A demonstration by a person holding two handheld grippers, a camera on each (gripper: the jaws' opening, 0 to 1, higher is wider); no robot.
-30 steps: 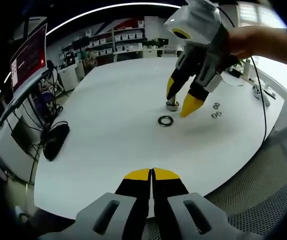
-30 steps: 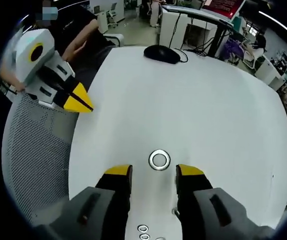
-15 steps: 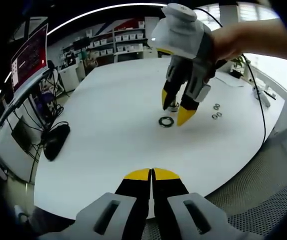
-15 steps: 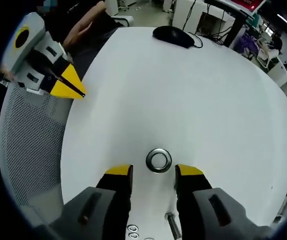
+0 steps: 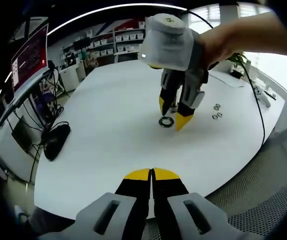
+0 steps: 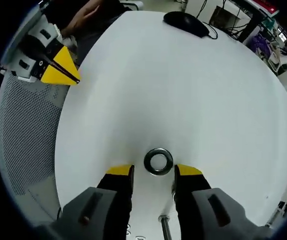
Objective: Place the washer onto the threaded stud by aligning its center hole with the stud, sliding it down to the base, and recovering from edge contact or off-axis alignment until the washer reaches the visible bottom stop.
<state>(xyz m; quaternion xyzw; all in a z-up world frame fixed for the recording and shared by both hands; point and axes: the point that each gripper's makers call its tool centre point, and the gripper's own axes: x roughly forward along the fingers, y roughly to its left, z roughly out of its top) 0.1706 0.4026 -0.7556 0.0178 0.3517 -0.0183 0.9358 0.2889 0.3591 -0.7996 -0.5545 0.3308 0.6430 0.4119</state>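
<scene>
Table (image 5: 108,115) first: a broad white top spreads under both of your tools, its rounded edge curving past a grey mesh surface (image 6: 28,145) on the near side. Beyond its far edge in the left gripper view you have a monitor (image 5: 29,57) with a red screen, shelving at the back of the room, and a dark computer mouse (image 5: 55,141) with its cable near the table's left edge; that mouse sits at the top of the right gripper view too.

Your right gripper (image 5: 175,112) comes in from the upper right of the left gripper view, your hand (image 5: 243,37) behind it, pointing steeply down with its yellow-tipped jaws spread apart and holding nothing. Your left gripper (image 5: 152,174) hangs back over the near table edge with its yellow tips pressed together and nothing between them; in the right gripper view it lies at the upper left, off the table's side.

The threaded stud (image 6: 164,227) shows as a short metal piece between the right gripper's jaw bodies, low in its own view. The washer (image 6: 158,161) lies flat on the table just ahead of the right gripper's tips, centred between them and apart from the stud. Several spare washers (image 5: 216,111) lie well off to the right.
</scene>
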